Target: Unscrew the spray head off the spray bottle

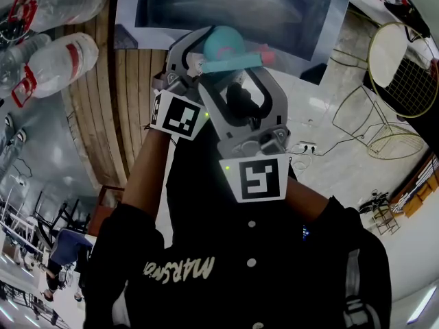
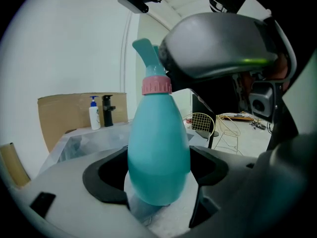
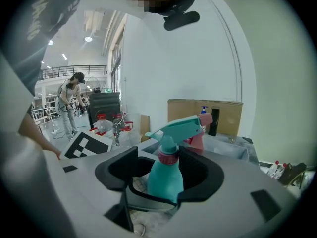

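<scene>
The teal spray bottle (image 2: 158, 152) stands upright between my left gripper's (image 2: 158, 175) pads, which press on its lower body. Its pink collar (image 2: 156, 85) sits above, and the right gripper's grey body covers most of the spray head. In the right gripper view, the teal spray head (image 3: 181, 128) with a pink trigger and the pink collar (image 3: 168, 157) rise between my right gripper's (image 3: 166, 175) jaws. These stand apart around the neck, with a gap on the left side. In the head view both grippers are raised together around the bottle (image 1: 223, 43).
Large water bottles (image 1: 58, 60) lie at the upper left of the head view. Wire chairs (image 1: 401, 60) stand on the floor at the right. A cardboard box (image 2: 81, 113) with two small bottles stands behind a plastic-covered table (image 2: 89, 138). A person (image 3: 69, 103) stands far off.
</scene>
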Motion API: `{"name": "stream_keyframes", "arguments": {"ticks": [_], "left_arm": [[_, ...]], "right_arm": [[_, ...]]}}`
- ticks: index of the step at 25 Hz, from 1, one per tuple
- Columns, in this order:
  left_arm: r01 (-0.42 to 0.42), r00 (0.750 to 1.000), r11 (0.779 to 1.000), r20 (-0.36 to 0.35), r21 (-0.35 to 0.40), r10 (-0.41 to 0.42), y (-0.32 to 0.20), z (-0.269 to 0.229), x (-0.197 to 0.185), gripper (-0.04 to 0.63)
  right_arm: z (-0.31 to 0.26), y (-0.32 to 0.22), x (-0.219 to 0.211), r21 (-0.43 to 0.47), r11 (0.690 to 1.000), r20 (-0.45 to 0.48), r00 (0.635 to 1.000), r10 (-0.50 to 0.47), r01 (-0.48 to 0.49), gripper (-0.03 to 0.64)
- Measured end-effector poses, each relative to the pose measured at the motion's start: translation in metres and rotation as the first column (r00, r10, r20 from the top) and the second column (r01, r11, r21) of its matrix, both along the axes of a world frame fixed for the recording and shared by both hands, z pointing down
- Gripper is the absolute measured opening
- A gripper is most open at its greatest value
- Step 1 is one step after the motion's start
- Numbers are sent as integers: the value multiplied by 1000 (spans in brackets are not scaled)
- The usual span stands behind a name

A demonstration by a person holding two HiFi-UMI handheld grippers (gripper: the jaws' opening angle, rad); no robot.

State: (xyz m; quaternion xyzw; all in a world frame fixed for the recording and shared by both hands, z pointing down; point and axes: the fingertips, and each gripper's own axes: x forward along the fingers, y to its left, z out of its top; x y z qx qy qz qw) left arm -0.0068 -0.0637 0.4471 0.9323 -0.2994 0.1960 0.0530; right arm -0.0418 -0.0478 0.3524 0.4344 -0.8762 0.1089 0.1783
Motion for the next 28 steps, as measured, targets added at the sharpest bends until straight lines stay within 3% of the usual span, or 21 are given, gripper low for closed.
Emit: {"name": "stream_keyframes", "arguments": {"ticks": [9,28], "left_arm": [[0,1000,1000,1,-1,0,2,1,2,394],[-13,1000,1000,12,-3,13,4,2,4,394]], "right_arm": [[11,-12,-3,29,999,-38,999,16,-15,239],[11,-34,-8,120,992,3,1000,-31,31,172]]}}
